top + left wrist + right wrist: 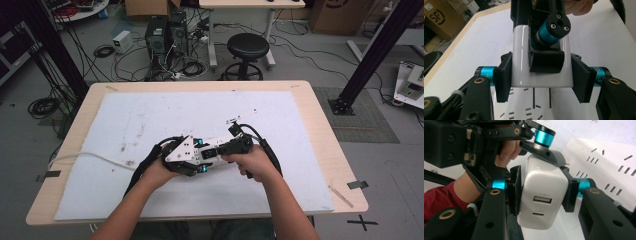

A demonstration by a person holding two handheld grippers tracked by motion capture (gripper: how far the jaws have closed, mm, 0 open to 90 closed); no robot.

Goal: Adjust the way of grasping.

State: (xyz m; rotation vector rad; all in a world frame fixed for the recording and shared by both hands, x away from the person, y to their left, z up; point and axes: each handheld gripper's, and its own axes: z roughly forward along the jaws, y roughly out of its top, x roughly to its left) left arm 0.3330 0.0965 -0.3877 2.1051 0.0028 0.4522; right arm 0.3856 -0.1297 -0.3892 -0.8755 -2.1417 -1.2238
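Note:
A white USB charger [544,182] is clamped from two sides above a white power strip [604,167]. My right gripper [542,192] is shut on it, pads pressing its left and right faces, with the two USB ports facing the camera. My left gripper [541,80] is shut on the same charger [521,62], pads on its two narrow sides, and the strip's slots [529,110] lie just beneath. In the high view both grippers, left [202,159] and right [216,151], meet tip to tip at the table's middle. The strip's far end [242,116] sticks out behind them.
A white mat [150,115] covers most of the wooden table [325,155]. A white cable [90,156] runs from the left edge under the left hand. Beyond the far edge stand a black stool [247,47], computer boxes and floor cables.

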